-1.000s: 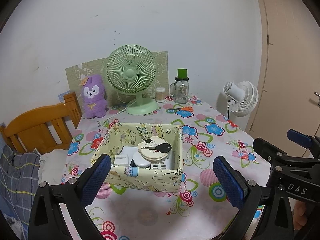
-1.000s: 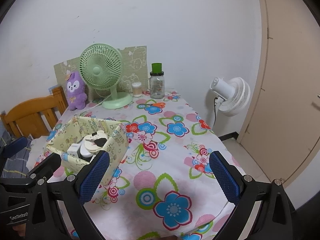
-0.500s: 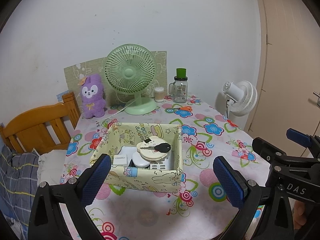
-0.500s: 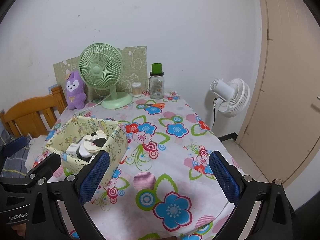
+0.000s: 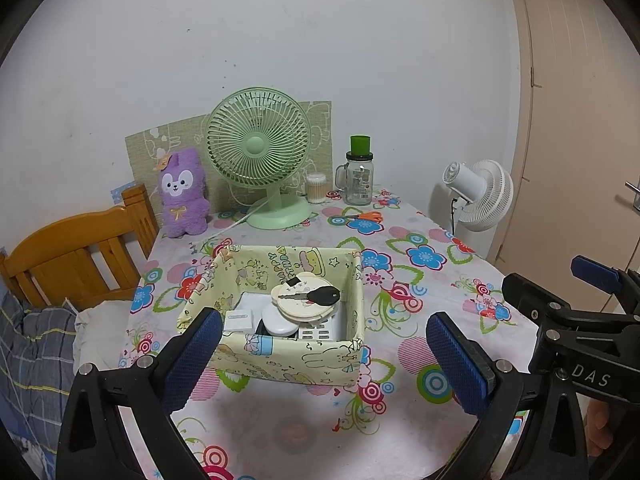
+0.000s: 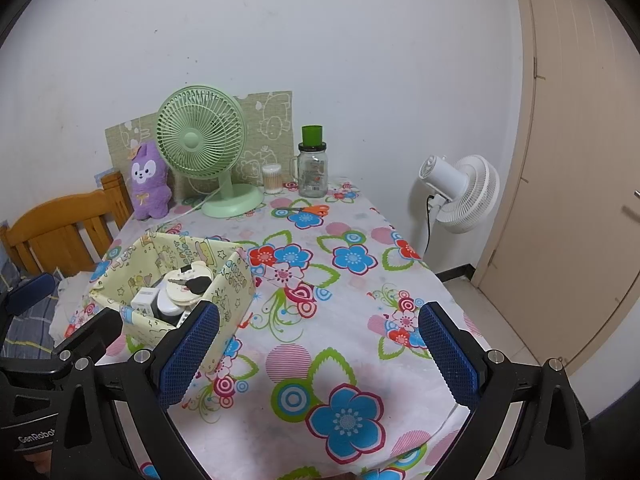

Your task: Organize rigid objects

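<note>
Worktop (image 5: 420,420) with a flowered cloth carries a pale yellow fabric box (image 5: 280,356) near its front left part. Inside the box lie small hard things: a black-headed key (image 5: 316,296) on top of a round cream case (image 5: 304,300), with a white oval case (image 5: 280,322), a white adapter (image 5: 239,320) and a white remote (image 5: 316,334) under and beside it. The left tool (image 5: 324,356) hangs above the front edge of the worktop with its blue pads set wide and nothing between them; the box sits beyond the gap, in line with it. The right tool (image 6: 320,354) is likewise spread wide and empty, above bare cloth to the right of the box, its left pad overlapping the box's near corner in the right wrist view. At the back of the worktop stand a green fan (image 5: 260,156), a purple plush toy (image 5: 182,194), a glass jar with a green lid (image 5: 358,174) and a small tub of cotton swabs (image 5: 316,188), with orange-handled scissors (image 5: 362,216) lying flat in front of the jar. A white fan (image 5: 478,194) stands off the worktop's right side, and a wooden chair (image 5: 76,248) is at its left.
</note>
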The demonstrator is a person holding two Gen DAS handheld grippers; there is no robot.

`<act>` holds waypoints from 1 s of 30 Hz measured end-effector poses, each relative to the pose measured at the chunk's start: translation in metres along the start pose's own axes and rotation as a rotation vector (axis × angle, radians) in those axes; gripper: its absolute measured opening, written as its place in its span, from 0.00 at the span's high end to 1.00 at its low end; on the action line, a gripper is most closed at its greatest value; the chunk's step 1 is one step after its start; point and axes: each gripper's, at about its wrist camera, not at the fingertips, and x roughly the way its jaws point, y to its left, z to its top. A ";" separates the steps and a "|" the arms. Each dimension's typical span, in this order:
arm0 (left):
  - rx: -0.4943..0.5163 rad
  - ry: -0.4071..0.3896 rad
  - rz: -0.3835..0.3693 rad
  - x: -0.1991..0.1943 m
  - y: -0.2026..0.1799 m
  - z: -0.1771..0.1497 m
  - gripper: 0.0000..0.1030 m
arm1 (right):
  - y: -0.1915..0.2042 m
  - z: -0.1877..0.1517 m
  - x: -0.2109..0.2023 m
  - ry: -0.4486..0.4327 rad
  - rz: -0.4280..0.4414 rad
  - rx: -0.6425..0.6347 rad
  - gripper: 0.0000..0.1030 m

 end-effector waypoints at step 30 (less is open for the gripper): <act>-0.001 0.003 -0.005 0.004 0.002 0.001 0.00 | 0.001 0.000 0.004 -0.001 -0.009 -0.001 0.02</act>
